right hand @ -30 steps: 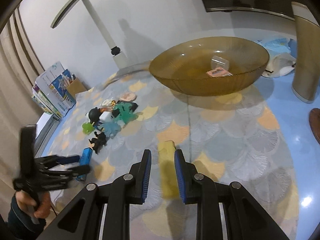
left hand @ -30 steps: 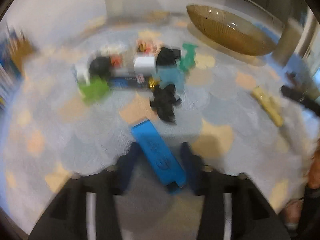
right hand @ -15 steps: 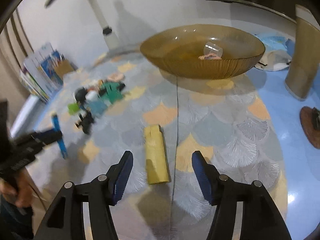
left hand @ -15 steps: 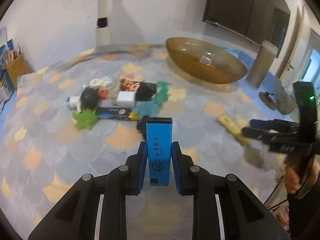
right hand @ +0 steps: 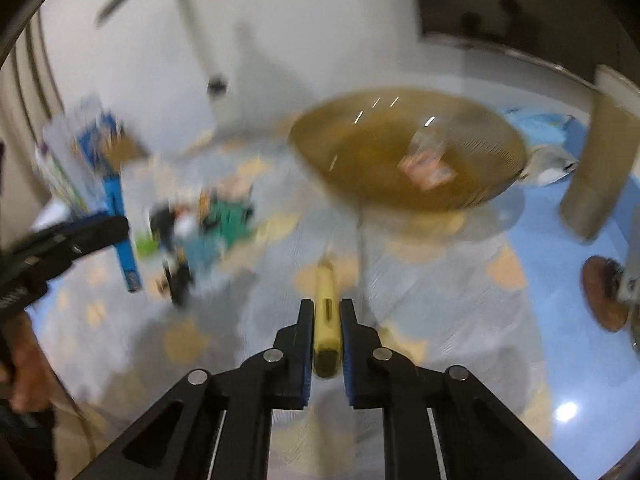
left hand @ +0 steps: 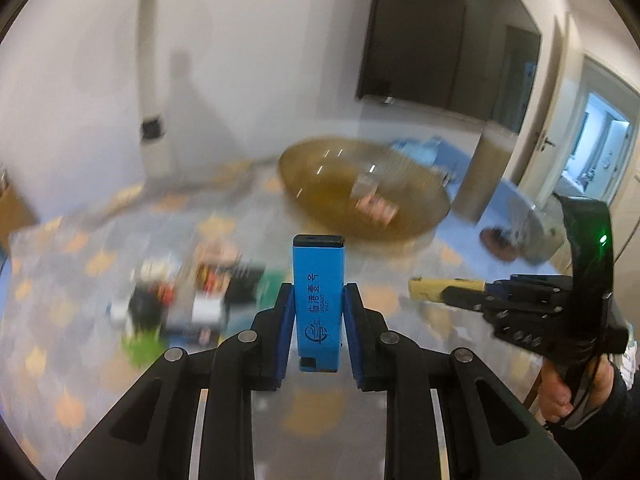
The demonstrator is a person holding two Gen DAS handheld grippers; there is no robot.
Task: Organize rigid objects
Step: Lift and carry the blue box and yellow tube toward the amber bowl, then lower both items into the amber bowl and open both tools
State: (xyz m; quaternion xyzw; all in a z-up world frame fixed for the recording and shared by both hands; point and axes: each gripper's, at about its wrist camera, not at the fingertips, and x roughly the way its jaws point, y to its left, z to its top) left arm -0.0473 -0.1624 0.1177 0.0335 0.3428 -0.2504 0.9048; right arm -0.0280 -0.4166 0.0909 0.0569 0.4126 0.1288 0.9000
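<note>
My left gripper (left hand: 318, 300) is shut on a blue flat lighter-like block (left hand: 319, 280) with printed characters, held upright above the patterned mat. My right gripper (right hand: 327, 308) is shut on a narrow yellow block (right hand: 326, 300), lifted off the mat. From the left wrist view the right gripper (left hand: 448, 298) shows at the right with the yellow block (left hand: 424, 290) sticking out of it. From the right wrist view the left gripper (right hand: 100, 232) shows at the left holding the blue block (right hand: 120, 232). A wide amber glass bowl (right hand: 360, 152) stands at the back with a small card and a clear piece inside.
A blurred heap of small toys (left hand: 192, 300) in green, black, white and teal lies on the mat (right hand: 440, 300) left of centre. A tall beige cylinder (right hand: 600, 160) and a brown round object (right hand: 604, 296) stand at the right. Books (right hand: 68, 160) line the left wall.
The left gripper rose with the blue block and tilted up toward the bowl. The right gripper, open around the yellow block half a second ago, closed on it and lifted it.
</note>
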